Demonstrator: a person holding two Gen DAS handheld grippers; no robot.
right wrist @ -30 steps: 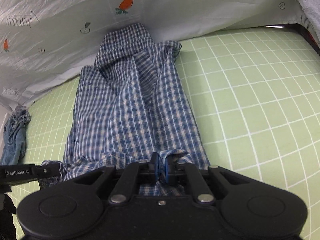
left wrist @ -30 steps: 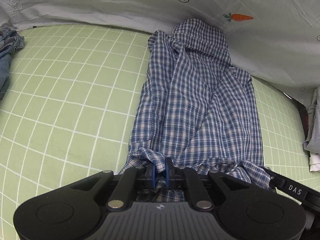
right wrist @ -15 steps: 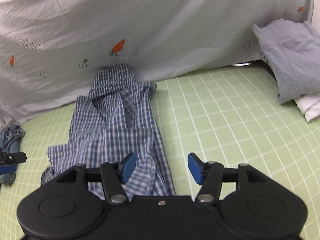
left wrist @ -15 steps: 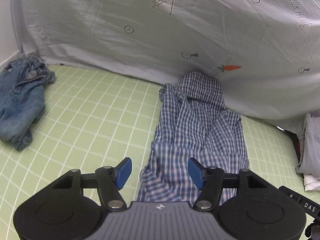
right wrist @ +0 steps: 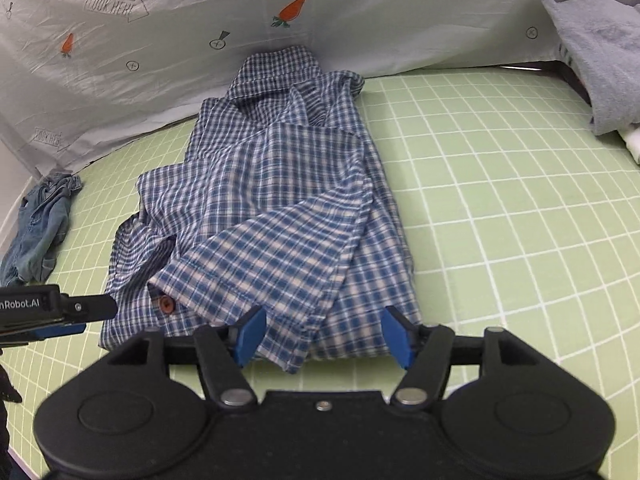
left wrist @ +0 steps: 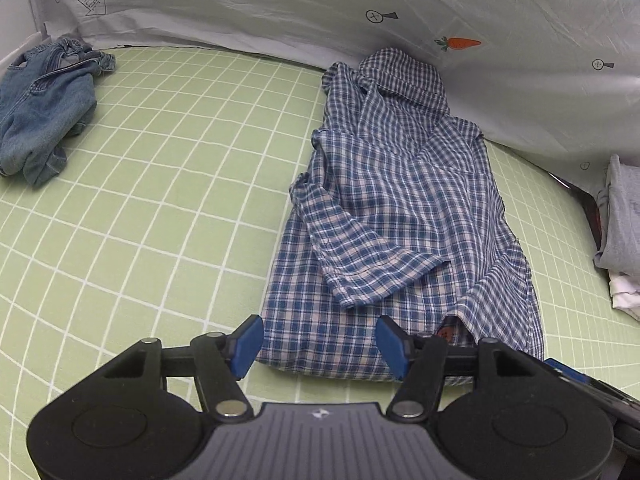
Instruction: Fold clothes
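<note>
Plaid cotton, the shirt (left wrist: 404, 216) lay in a narrow strip on the green mat (left wrist: 168, 184), collar at 12 o'clock, hem just beyond my 2 grippers. My left gripper (left wrist: 318, 346) and right gripper (right wrist: 324, 336) gaped wide, holding nothing. I judged it light, limp, best pinched at the hem corners. Layers underneath stayed hidden.

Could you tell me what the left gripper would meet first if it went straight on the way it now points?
Most likely the near hem of the plaid shirt: the open left gripper frames that edge on the green mat. Its height above the cloth is unclear.
</note>
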